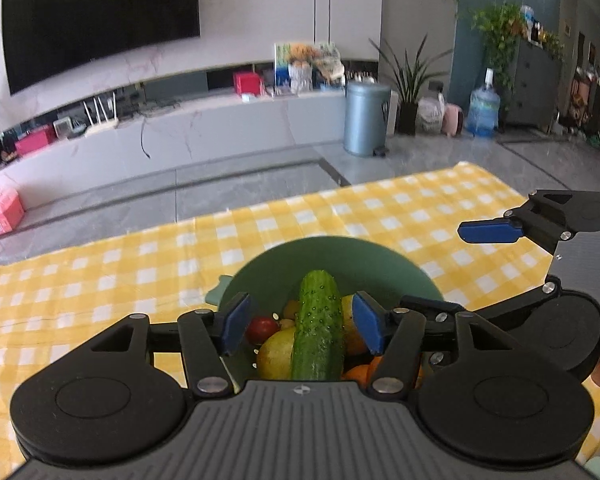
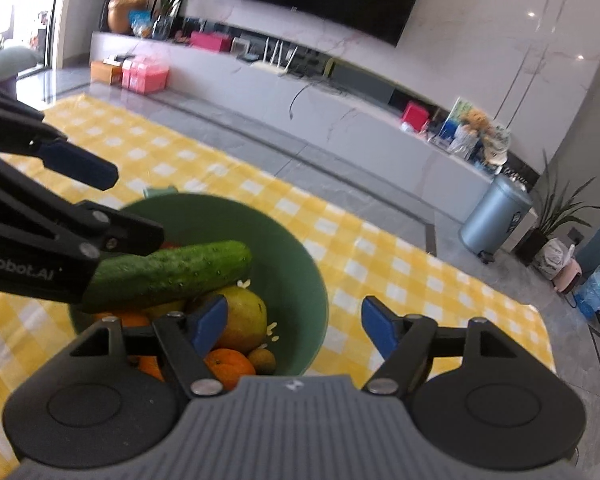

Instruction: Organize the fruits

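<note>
Landmark: the green bowl (image 1: 332, 256) sits on the bench, on a yellow and white checked cloth (image 1: 100, 272).

Cucumber: a bumpy green cucumber (image 1: 318, 328) lies on top of the fruit pile in the bowl. It leans on a yellow-green pear (image 2: 244, 316).

Other fruit in the bowl: a small red tomato (image 1: 262, 329), some oranges (image 2: 230, 366) and one little brown round fruit (image 2: 262, 360) (too small to tell what kind).

Left gripper (image 1: 302, 326): it hangs right above the bowl, tipped down toward the fruit.

Left fingers (image 1: 236, 324): the blue pads are spread wide, one on each side of the cucumber. In the left wrist view a gap shows between each pad and the cucumber, so they are not pressing on it. They hold nothing.

Right gripper (image 2: 294, 326): it is at the near right edge of the bowl, also tipped down.

Right fingers (image 2: 210, 324): spread wide and empty. One pad is over the fruit in the bowl, and the other pad is over the cloth just outside the bowl's rim. They touch nothing that I can see.

Both grippers together: each one shows up in the other's camera (they are close beside each other, over the bowl).

Behind the bowl: a gray floor, a long white cabinet (image 1: 204, 132) and a big dark TV (image 1: 100, 20) on the wall.
</note>
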Tool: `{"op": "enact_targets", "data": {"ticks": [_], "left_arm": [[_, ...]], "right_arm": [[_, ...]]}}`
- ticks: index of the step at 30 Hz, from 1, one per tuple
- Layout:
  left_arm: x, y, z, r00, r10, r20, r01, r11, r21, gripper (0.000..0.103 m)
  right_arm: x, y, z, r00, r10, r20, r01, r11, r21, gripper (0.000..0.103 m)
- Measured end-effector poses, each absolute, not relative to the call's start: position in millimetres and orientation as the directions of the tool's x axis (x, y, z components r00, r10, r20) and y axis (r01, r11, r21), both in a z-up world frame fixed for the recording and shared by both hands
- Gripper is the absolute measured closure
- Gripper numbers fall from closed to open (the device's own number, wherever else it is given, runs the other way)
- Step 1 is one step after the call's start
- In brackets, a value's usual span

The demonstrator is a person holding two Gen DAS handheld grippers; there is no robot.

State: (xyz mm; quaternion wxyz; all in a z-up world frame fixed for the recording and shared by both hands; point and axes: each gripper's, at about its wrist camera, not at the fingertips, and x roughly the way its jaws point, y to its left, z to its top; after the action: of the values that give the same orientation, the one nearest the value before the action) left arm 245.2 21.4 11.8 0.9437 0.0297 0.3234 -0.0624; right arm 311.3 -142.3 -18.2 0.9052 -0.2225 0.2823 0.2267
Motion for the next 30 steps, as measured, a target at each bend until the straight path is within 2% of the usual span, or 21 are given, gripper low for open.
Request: {"op": "enact_targets", "data": {"ticks": [6, 11, 17, 19, 21, 23, 27, 30], "left_arm": [[207.9, 19.5, 25.2, 0.843, -0.084, -0.531, 0.115, 0.993, 0.024, 0.034], [178.6, 18.4, 27.7, 0.878, -0.065, -0.474, 0.082, 0.997, 0.015, 0.033], [147.3, 17.6, 15.7, 0.915, -0.072, -0.398, 0.068, 0.997, -0.024, 0.023], [140.4, 15.1, 10.3, 0.925, -0.055, -0.375, 0.061, 0.998, 0.005, 0.022], [133.6, 11.3, 4.8, 0.932, -0.023, -0.361, 0.044, 0.998, 0.052, 0.015], [127.2, 7.7, 1.0, 0.938, 0.004, -0.347, 0.028, 0.996, 0.087, 0.014], [120.6, 8.0, -7.9, 0.944, 0.03, -0.327, -0.004, 0.997, 0.078, 0.012], [120.8, 9.8, -15.3, 0.939, 0.059, -0.339, -0.039, 0.997, 0.066, 0.012]], "right_arm": [[271.1, -158.7, -1.0, 0.821, 0.28, -0.498, -0.442, 0.864, -0.242, 0.026], [229.4, -177.3, 2.1, 0.866, 0.28, -0.414, -0.363, 0.922, -0.135, 0.021], [186.1, -194.5, -2.7, 0.883, 0.291, -0.369, -0.308, 0.951, 0.013, 0.017], [174.9, -197.7, -5.1, 0.886, 0.3, -0.355, -0.301, 0.952, 0.053, 0.014], [163.6, -199.7, -9.1, 0.888, 0.311, -0.339, -0.3, 0.95, 0.084, 0.013], [155.4, -199.4, -14.5, 0.888, 0.315, -0.334, -0.301, 0.949, 0.095, 0.013], [144.6, -198.5, -26.3, 0.882, 0.305, -0.36, -0.275, 0.952, 0.132, 0.013], [139.1, -199.8, -34.6, 0.882, 0.306, -0.359, -0.275, 0.952, 0.134, 0.007]]}}
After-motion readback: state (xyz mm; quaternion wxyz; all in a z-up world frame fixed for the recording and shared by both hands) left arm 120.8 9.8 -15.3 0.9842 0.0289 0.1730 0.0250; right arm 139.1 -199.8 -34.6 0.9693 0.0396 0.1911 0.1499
